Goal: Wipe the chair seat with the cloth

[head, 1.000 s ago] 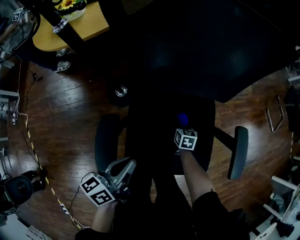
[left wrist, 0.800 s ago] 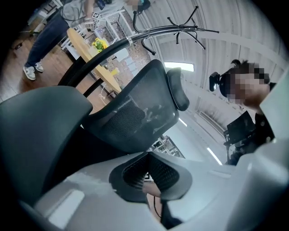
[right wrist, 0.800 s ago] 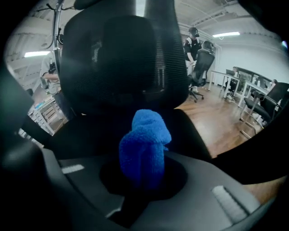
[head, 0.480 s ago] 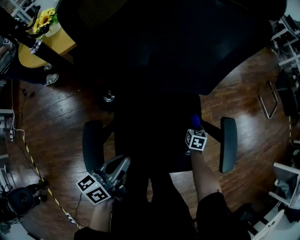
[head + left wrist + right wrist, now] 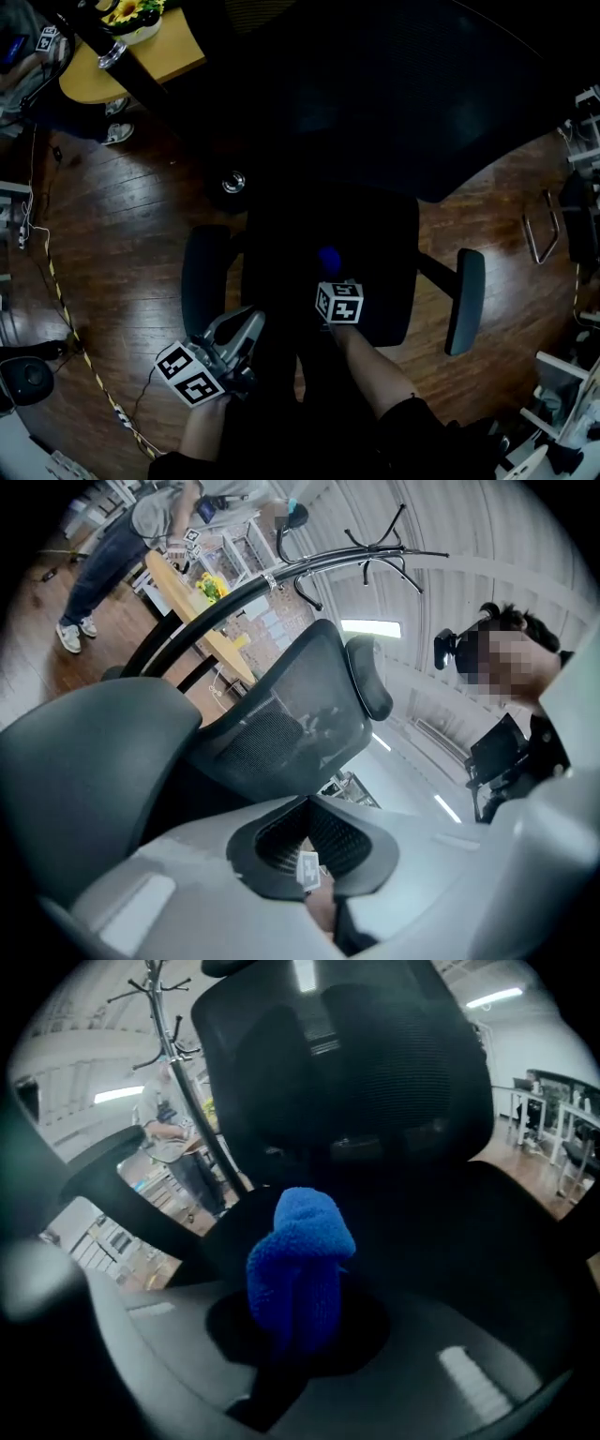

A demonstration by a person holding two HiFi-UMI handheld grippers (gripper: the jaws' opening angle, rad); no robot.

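The black office chair's seat lies below me, between its two armrests. A bunched blue cloth rests near the middle of the seat. My right gripper is shut on the cloth, with its marker cube just behind it. In the right gripper view the cloth stands up out of the right gripper, with the seat and mesh backrest beyond. My left gripper hovers off the seat's front left corner. Its tips meet with nothing between them.
The left armrest is close to my left gripper, and the right armrest is at the far side. A yellow table with flowers, a stand's base and a floor cable lie on the left. A person stands by the table.
My right gripper has dragged the blue cloth from the seat's right edge back toward the middle. The left gripper has barely moved.
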